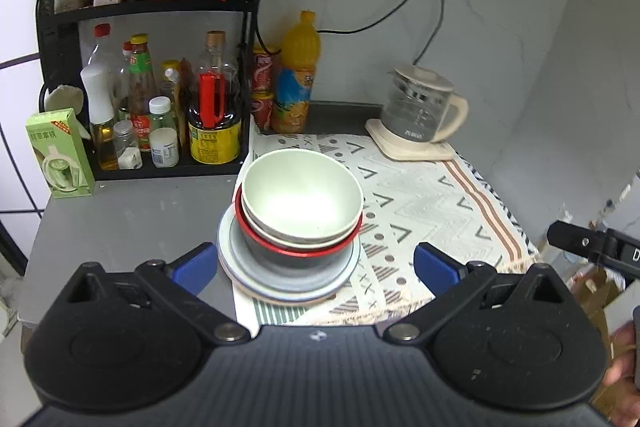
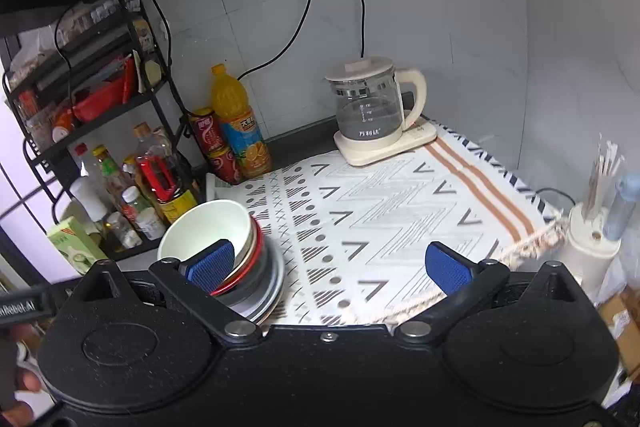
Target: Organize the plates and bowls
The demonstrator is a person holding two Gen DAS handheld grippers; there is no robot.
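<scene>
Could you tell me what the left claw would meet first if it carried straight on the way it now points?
Most likely the stack of bowls and plates: the left claw stands open and empty, and the pale green bowl on top lies dead ahead. Depth is hard to judge.

Looking steeply down from close above the stacked bowls (image 1: 302, 205) at frame centre. Angled from the right, stack (image 2: 224, 251) lower left. Shared: kettle (image 1: 420, 111), patterned cloth (image 2: 380, 211).

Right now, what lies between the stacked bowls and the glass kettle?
Only bare patterned cloth lies between the stacked bowls and the glass kettle, clearest in the right wrist view.
</scene>
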